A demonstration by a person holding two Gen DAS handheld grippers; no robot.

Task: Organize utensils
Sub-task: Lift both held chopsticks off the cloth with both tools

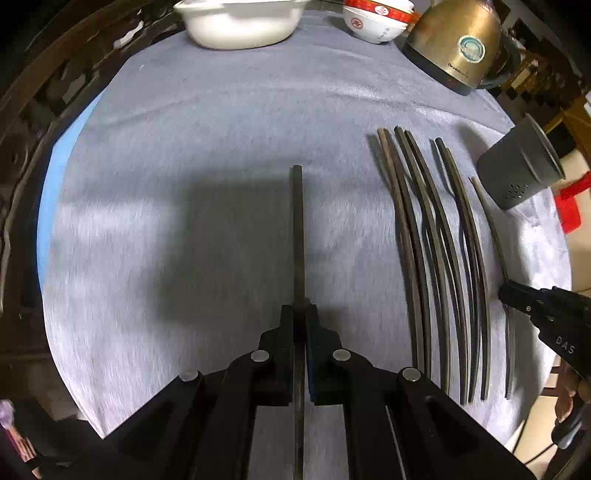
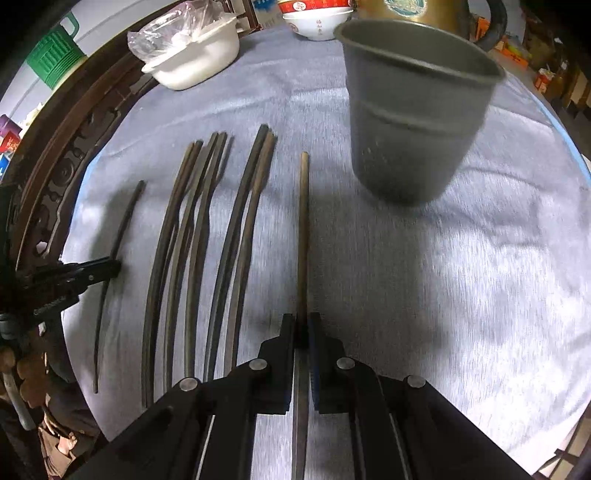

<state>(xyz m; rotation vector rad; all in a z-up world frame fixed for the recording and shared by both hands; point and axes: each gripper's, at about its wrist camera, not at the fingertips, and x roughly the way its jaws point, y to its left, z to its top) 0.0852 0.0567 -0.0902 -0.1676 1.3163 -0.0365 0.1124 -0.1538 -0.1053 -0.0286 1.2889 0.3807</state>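
My left gripper (image 1: 300,308) is shut on a dark chopstick (image 1: 298,221) that runs straight ahead between its fingers, over the grey cloth. The right wrist view shows that same gripper (image 2: 117,267) at the far left, clamped on its thin dark chopstick (image 2: 125,221). My right gripper (image 2: 303,315) is shut on a brown chopstick (image 2: 303,221); it appears in the left wrist view as a black tip (image 1: 503,295). Between the two held sticks several loose chopsticks (image 2: 207,229) lie side by side on the cloth. A grey utensil cup (image 2: 413,122) stands ahead and right of the right gripper.
A white dish (image 1: 240,26) sits at the far edge of the grey tablecloth (image 1: 184,129), with stacked red-and-white bowls (image 1: 373,22) and a gold kettle (image 1: 454,44) beside it. Carved dark wood (image 2: 66,166) borders the table on the left.
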